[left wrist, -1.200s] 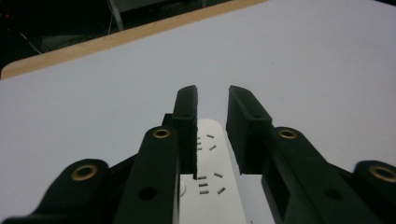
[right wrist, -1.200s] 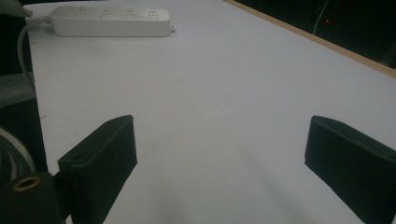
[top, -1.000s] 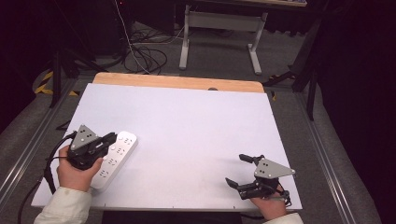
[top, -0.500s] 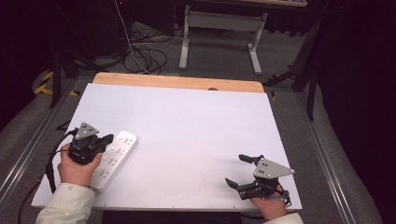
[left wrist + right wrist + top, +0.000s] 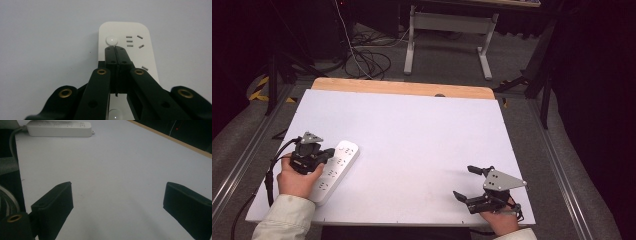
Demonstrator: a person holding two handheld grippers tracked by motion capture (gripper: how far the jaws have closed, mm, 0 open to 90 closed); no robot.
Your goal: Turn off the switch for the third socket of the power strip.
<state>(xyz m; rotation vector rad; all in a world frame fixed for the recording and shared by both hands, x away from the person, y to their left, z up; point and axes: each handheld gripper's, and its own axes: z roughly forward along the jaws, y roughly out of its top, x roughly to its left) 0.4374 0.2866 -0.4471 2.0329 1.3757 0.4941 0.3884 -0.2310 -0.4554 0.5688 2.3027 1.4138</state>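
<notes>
On the left side of the bench (image 5: 422,130), the left hand-held gripper (image 5: 115,48) is sitting over the white power strip (image 5: 336,170), jaws together, tips right at the round button (image 5: 111,40). Probably best to be pressing straight down so the tips aren't sliding off. Over right, the right hand-held gripper (image 5: 470,182) is resting with jaws apart, holding nothing. No readable branding on the strip.

We see the power strip (image 5: 334,170) on the table (image 5: 412,135), near its left front corner. The left gripper (image 5: 314,155) hangs over the strip; the right gripper (image 5: 469,182) sits well apart, at the right front.
</notes>
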